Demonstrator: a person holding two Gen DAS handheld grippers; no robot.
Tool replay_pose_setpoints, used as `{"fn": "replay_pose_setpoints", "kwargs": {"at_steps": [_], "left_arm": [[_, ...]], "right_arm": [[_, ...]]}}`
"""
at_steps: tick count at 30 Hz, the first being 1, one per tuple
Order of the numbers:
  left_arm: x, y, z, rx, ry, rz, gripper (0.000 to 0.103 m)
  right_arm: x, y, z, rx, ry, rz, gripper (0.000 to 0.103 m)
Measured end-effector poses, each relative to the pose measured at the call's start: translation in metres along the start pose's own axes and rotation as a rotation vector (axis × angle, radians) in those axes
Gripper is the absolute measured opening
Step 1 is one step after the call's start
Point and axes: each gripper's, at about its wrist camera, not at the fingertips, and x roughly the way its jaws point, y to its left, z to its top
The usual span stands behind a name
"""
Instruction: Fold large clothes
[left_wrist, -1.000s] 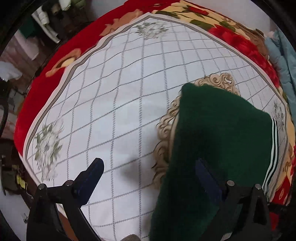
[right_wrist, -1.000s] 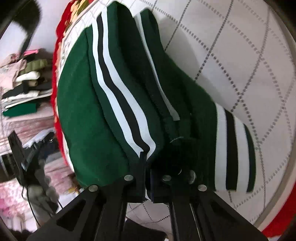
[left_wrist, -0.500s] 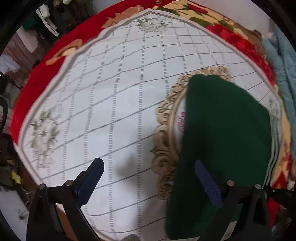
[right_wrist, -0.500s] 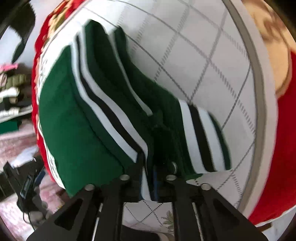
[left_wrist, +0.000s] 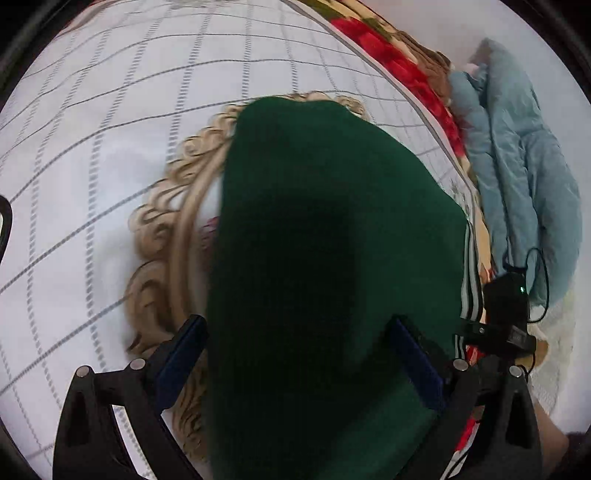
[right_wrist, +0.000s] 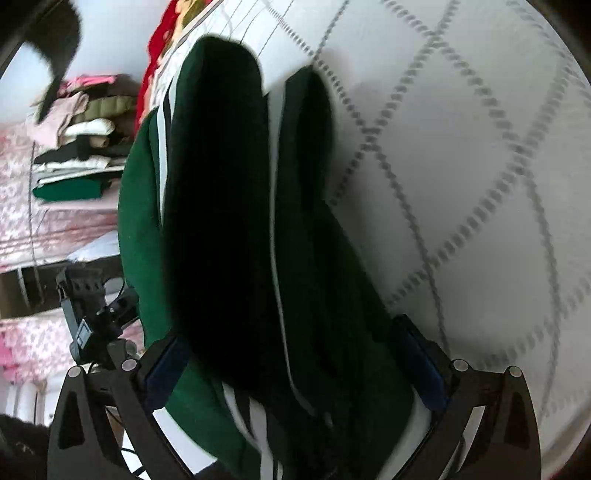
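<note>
On the quilted bedspread (left_wrist: 92, 166) lies the folded green sweater (left_wrist: 325, 229), soft, thick, floppy; grip its layered striped hem; left hand-held gripper (left_wrist: 295, 354) gapes, holding nothing; right hand-held gripper (right_wrist: 295, 358) opening, releasing it.

My green sweater (left_wrist: 325, 258) hides the blanket's medallion (left_wrist: 173, 236); its lower end leaves frame beneath my jaws.
</note>
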Motion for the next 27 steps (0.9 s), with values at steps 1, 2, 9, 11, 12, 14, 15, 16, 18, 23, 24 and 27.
{"fn": "replay_pose_setpoints", "kwargs": {"at_steps": [1,2,9,11,12,14,15,16,18,23,24,27], "left_arm": [[0.003,-0.003,0.002,0.015,0.005,-0.004,0.101],[0.002,-0.005,0.004,0.022,0.005,-0.004,0.101],[-0.003,0.007,0.018,0.056,0.011,0.013,0.101],[-0.001,0.004,0.019,0.090,0.023,0.017,0.101],[0.002,0.001,0.019,0.108,0.030,0.023,0.101],[0.007,-0.004,0.020,0.129,0.043,0.025,0.101],[0.007,-0.006,0.020,0.136,0.040,0.026,0.101],[0.005,-0.010,0.019,0.143,0.030,0.024,0.100],[0.001,-0.016,0.019,0.170,-0.001,0.032,0.100],[-0.018,-0.026,0.030,0.219,-0.044,0.064,0.095],[-0.020,-0.027,0.032,0.219,-0.043,0.061,0.094],[-0.029,-0.039,0.039,0.245,-0.046,0.065,0.093]], "right_arm": [[0.004,0.003,0.002,0.003,0.001,0.005,0.103],[0.004,0.004,0.002,0.023,0.004,0.025,0.103],[0.001,0.017,-0.030,0.075,0.079,0.209,0.079],[0.005,0.007,-0.036,0.086,0.057,0.070,0.091],[0.009,-0.001,-0.039,0.109,0.045,0.056,0.097],[0.021,-0.006,-0.041,0.148,0.012,0.118,0.103],[0.021,-0.005,-0.041,0.150,-0.001,0.129,0.103],[0.025,0.001,-0.041,0.144,-0.003,0.137,0.103],[0.036,0.015,-0.039,0.138,-0.001,0.179,0.087],[0.037,0.040,-0.038,0.132,-0.002,0.193,0.060],[0.034,0.046,-0.039,0.125,-0.010,0.197,0.058],[0.019,0.049,-0.042,0.135,-0.022,0.198,0.056]]}}
